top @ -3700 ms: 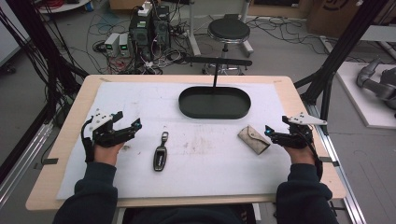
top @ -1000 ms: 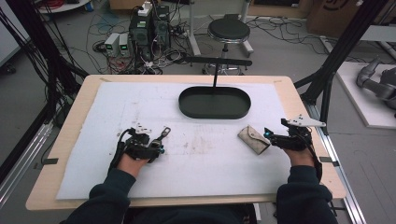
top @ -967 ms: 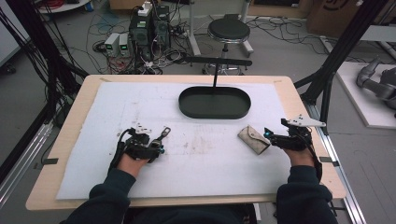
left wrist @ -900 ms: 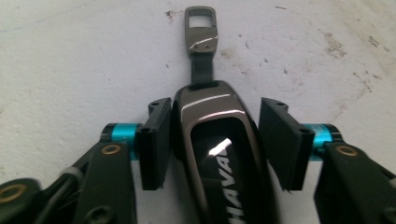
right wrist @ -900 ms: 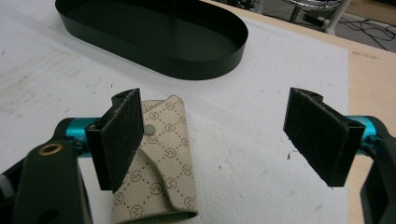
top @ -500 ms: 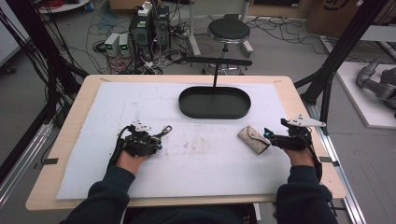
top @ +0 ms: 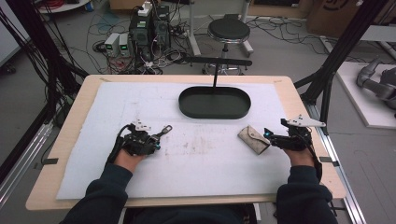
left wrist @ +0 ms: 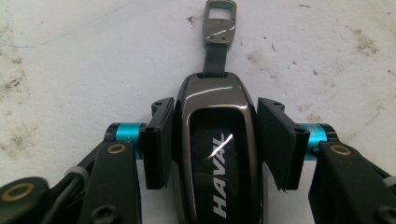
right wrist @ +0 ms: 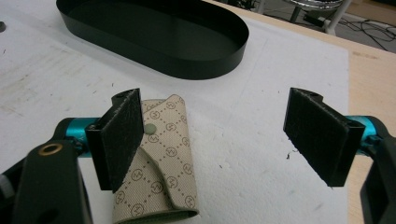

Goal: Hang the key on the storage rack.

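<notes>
We see the left gripper point(left wrist: 215, 140) just closed, pinching the key fob point(left wrist: 217, 154); right gripper point(right wrist: 224, 140) spread beside the pouch point(right wrist: 161, 163); tray point(top: 214, 102) holds 0 items.

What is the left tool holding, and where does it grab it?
The left tool has just closed on the car key, its pads pressing the two long sides of the body. The strap end sticks out in front, free.

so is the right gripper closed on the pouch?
No, the right gripper stands wide open, the beige pouch lying by one pad on the mat.
</notes>
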The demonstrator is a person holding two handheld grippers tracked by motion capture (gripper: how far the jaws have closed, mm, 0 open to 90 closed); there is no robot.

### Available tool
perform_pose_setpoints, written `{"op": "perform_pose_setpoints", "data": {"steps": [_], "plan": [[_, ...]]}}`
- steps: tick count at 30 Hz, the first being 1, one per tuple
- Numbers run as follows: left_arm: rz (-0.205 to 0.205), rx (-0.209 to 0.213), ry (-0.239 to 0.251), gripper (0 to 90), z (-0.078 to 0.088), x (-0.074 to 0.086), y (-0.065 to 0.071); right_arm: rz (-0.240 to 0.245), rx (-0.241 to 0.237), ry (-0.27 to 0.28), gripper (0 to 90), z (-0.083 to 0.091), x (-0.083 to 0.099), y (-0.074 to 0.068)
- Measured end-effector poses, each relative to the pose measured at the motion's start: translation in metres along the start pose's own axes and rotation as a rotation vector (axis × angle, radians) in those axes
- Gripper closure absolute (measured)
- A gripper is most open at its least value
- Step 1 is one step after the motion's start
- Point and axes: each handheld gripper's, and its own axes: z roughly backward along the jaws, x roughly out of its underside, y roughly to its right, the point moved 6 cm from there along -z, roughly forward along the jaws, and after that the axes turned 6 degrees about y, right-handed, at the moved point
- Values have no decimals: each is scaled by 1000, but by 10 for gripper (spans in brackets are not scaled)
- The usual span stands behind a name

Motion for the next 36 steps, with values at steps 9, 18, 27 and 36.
{"op": "perform_pose_setpoints", "data": {"steps": [9, 18, 27, 36], "plan": [[34, 25, 136, 485, 15, -18, -2, -2, 0, 0, 208, -1, 0, 0], [27, 39, 262, 485, 28, -59, -1, -1, -13, 5, 208, -4, -3, -3], [6, 44, 345, 486, 34, -112, 6, -3, -20, 15, 208, -5, -5, -2], [-65, 61, 379, 486, 26, -187, 21, -4, -24, 24, 208, -5, -6, -1]]}}
